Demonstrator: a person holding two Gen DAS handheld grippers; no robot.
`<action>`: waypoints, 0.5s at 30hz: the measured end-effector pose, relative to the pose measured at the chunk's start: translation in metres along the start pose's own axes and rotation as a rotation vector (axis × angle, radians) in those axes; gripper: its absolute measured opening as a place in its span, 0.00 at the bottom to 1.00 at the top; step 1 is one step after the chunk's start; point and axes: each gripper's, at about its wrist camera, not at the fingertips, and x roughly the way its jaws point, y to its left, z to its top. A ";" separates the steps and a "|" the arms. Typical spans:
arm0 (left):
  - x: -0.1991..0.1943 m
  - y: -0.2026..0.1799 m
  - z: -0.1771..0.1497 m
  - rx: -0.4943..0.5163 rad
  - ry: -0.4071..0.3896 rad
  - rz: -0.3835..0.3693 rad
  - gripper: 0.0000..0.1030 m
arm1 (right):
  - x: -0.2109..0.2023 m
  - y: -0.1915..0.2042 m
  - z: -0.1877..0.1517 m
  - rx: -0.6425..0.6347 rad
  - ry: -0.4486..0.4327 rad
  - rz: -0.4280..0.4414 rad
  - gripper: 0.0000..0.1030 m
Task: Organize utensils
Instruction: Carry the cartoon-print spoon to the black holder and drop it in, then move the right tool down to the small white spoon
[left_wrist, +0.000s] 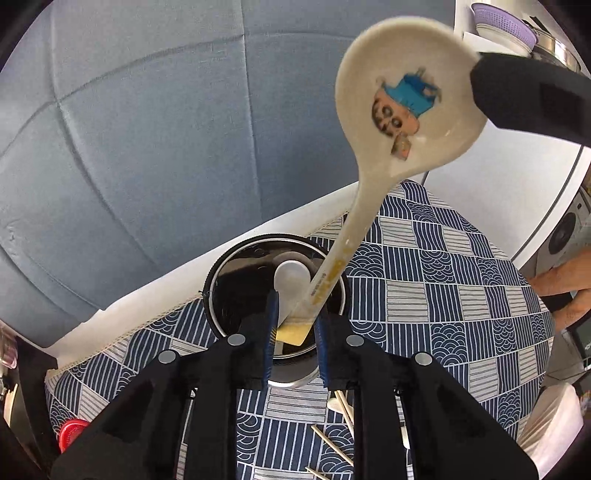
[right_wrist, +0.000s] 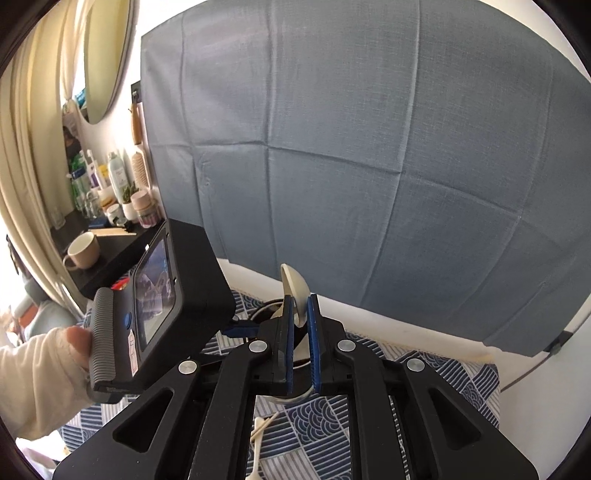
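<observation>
In the L wrist view, a white ceramic spoon (left_wrist: 406, 99) w/ a cartoon print in its bowl is seen held between both grippers. Its handle end is clamped in the jaws of the left gripper (left_wrist: 295, 339), lower centre of frame; its bowl sits upper right, where a black finger of the right gripper (left_wrist: 532, 96) is seen at the rim. Directly behind the L jaws a round steel holder (left_wrist: 280, 291) is shown on the patterned counter (left_wrist: 443, 280), w/ a second white spoon (left_wrist: 291, 284) standing inside it. Loose chopsticks (left_wrist: 332, 443) are visible lower centre, partly hidden by the gripper body.

The R wrist view gives what the L cannot: the right gripper (right_wrist: 303, 321) jaws are seen clenched on the spoon bowl edge-on, centre frame. At left, the person's left hand (right_wrist: 77, 347) is shown round the other gripper's ribbed grip. The holder is mostly hidden here. A small white utensil lies bottom centre.
</observation>
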 end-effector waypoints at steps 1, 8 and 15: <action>-0.001 0.003 -0.002 -0.012 -0.005 -0.007 0.47 | 0.003 -0.002 0.000 0.010 0.006 0.001 0.10; -0.021 0.032 -0.028 -0.142 -0.037 0.023 0.80 | 0.003 -0.009 -0.015 0.053 0.013 -0.064 0.63; -0.041 0.046 -0.065 -0.207 -0.016 0.103 0.90 | 0.014 -0.007 -0.044 0.090 0.101 -0.060 0.79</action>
